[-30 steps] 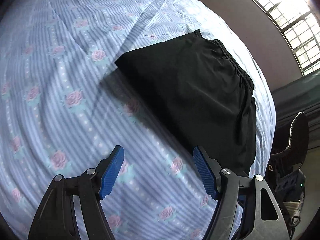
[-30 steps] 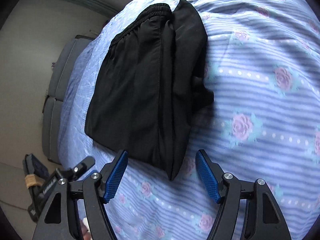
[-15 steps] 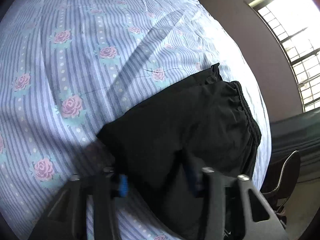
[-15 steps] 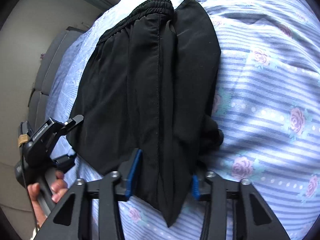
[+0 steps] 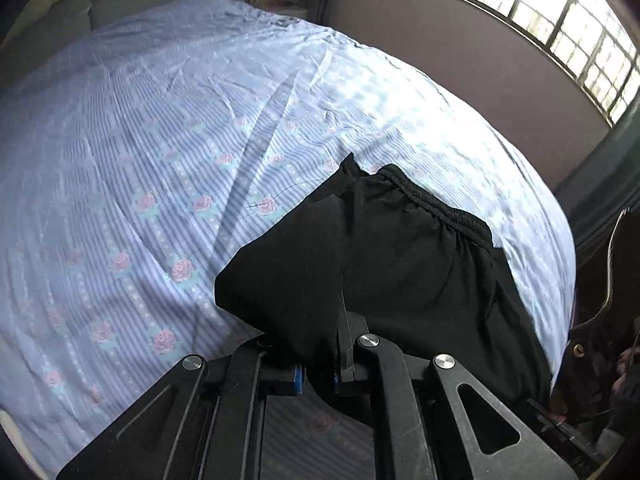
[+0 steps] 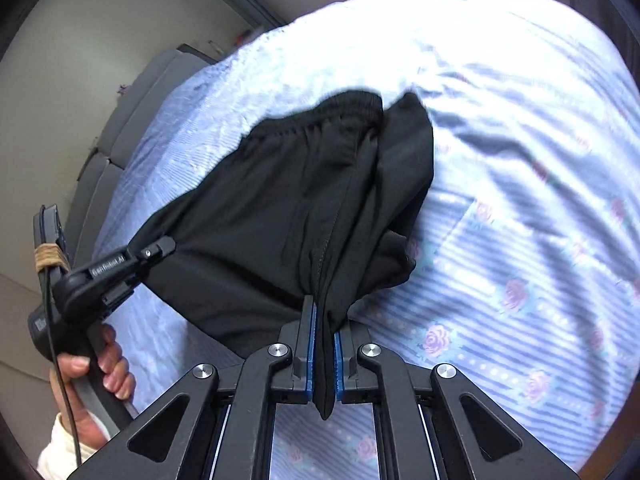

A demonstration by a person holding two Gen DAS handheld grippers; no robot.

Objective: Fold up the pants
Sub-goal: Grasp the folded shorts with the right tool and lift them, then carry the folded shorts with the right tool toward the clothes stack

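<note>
The black pants [image 5: 400,264] lie folded on the bed, elastic waistband at the far end. My left gripper [image 5: 318,364] is shut on the near corner of the pants, and the cloth covers its fingertips. In the right wrist view the pants [image 6: 288,208] hang lifted at the near edge. My right gripper [image 6: 323,344] is shut on the other near corner, with cloth pinched between its blue pads [image 6: 312,344]. The left gripper [image 6: 132,260] also shows there at the left, clamped on the pants' edge and held by a hand.
The bed has a blue striped sheet with pink roses [image 5: 160,184]. A window [image 5: 568,28] and wall stand at the far right. A grey padded bench [image 6: 116,148] runs along the bed's left side in the right wrist view. A dark chair [image 5: 616,280] stands beside the bed.
Both grippers moved forward onto the near edge of the pants and shut on its corners. The near edge is now lifted off the sheet.
</note>
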